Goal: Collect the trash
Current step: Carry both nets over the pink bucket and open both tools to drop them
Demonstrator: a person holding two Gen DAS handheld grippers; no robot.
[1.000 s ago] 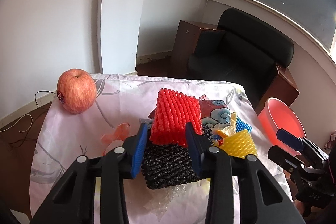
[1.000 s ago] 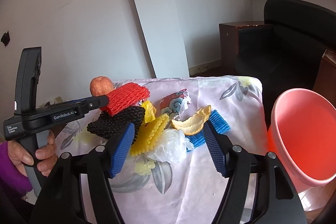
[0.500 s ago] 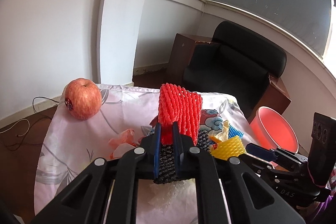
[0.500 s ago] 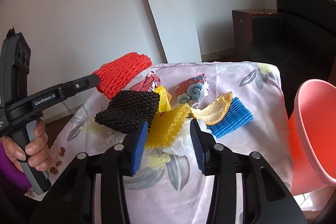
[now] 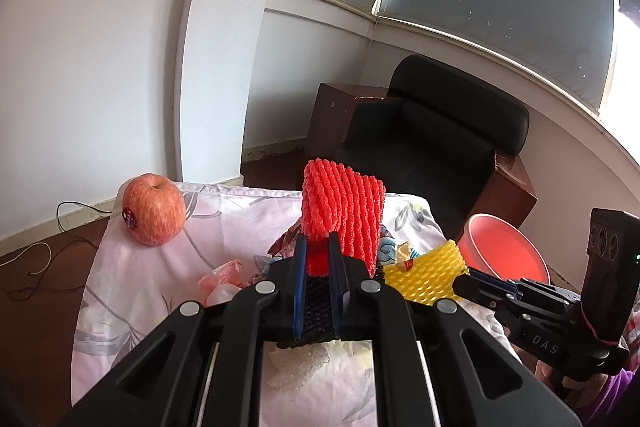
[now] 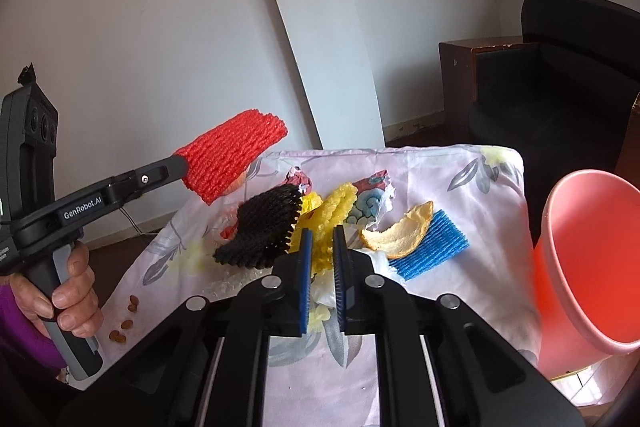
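Apple (image 5: pixel 153 209) at table's (image 5: pixel 120 307) far left corner, foam nets (image 6: pixel 264 231) piled mid-table, peel (image 6: pixel 400 231) to their right, basin (image 6: pixel 592 259) beyond right edge.

Ribbed, spongy foam mesh on the red net (image 5: pixel 340 211), matt and bumpy. Same foam weave on the black net (image 6: pixel 262 227) and the yellow net (image 5: pixel 424 277), the yellow one slightly waxy. Flat ridged foam on the blue pad (image 6: pixel 432 245). Thin, crinkled, glossy film on the printed wrapper (image 6: pixel 370 201), possibly foil-lined. Dry, rough, pale inner face on the peel (image 6: pixel 396 231). Smooth waxy skin with a paper sticker on the apple (image 5: pixel 154 209). Soft printed cloth, lightly creased, over the table (image 5: pixel 128 291). Smooth glossy plastic on the pink bin (image 6: pixel 592 263). Matt black plastic with bright metal screws on the left gripper (image 5: pixel 318 279) and right gripper (image 6: pixel 322 263), blue ribbed rubbery pads inside.
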